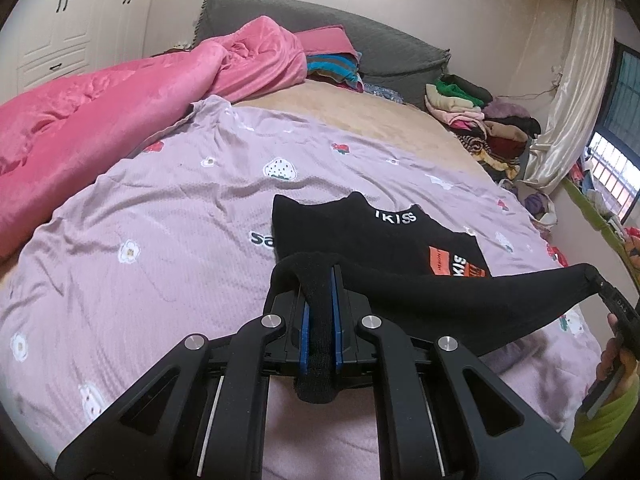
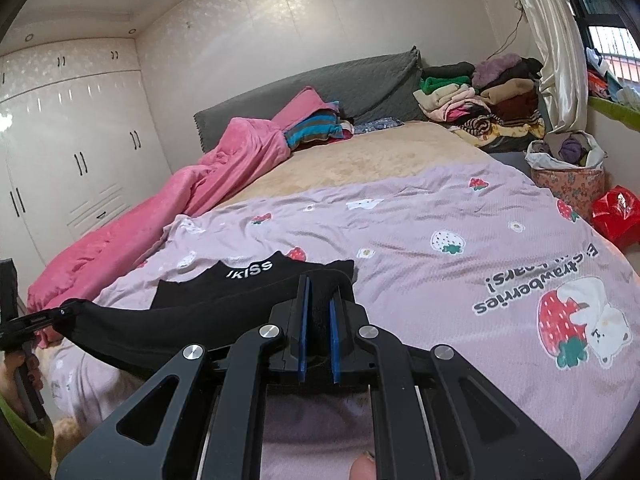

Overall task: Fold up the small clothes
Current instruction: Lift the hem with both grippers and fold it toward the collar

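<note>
A small black garment (image 1: 384, 240) with white "IKISS" lettering and an orange patch lies on the lilac strawberry-print sheet (image 1: 180, 208). My left gripper (image 1: 320, 276) is shut on one near corner of the garment. My right gripper (image 2: 320, 292) is shut on the other near corner of the garment (image 2: 224, 304). The near edge hangs stretched between them, lifted above the sheet, while the far part rests flat. The right gripper also shows at the right edge of the left wrist view (image 1: 616, 300), and the left gripper at the left edge of the right wrist view (image 2: 32, 320).
A pink blanket (image 1: 120, 96) is bunched along the left of the bed. Folded clothes (image 1: 336, 64) lie by the grey headboard (image 1: 384, 52). A clothes pile (image 1: 480, 116) sits at the far right corner. A laundry basket (image 2: 568, 176) and a red bag (image 2: 616, 212) stand beside the bed.
</note>
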`<act>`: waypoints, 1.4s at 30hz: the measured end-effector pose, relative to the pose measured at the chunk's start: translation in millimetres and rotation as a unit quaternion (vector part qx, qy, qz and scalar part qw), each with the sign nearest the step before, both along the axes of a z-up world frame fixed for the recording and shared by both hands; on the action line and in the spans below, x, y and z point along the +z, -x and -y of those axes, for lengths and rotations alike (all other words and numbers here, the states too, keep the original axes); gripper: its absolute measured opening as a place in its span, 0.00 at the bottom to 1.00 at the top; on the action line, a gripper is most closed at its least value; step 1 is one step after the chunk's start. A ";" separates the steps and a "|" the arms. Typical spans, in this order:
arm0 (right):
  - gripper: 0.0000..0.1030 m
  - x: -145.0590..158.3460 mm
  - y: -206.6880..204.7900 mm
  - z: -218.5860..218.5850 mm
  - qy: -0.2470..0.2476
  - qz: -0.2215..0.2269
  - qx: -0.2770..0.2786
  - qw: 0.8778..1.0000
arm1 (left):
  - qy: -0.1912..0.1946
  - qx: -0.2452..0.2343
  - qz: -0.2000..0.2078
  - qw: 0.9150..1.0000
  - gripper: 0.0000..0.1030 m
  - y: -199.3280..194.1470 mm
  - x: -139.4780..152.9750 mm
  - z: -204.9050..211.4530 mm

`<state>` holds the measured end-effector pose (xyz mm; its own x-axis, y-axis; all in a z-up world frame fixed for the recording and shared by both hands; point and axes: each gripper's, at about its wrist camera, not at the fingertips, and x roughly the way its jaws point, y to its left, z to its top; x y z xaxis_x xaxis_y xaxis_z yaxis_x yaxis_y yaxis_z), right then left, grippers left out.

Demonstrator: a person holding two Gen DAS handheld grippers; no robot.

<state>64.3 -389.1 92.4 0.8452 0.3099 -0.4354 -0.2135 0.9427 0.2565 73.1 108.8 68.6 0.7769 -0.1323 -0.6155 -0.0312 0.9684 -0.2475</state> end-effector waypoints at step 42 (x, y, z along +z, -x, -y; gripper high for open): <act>0.12 -64.8 -128.9 -41.0 0.069 -0.070 -0.031 0.995 | -0.007 0.027 -0.050 0.998 0.08 -105.3 -70.4 -18.7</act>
<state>193.2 -348.2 27.6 0.7885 0.1886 -0.5855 -0.1260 0.9812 0.1464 178.4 127.5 -1.8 0.7166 -0.0832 -0.6925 -0.1074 0.9678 -0.2275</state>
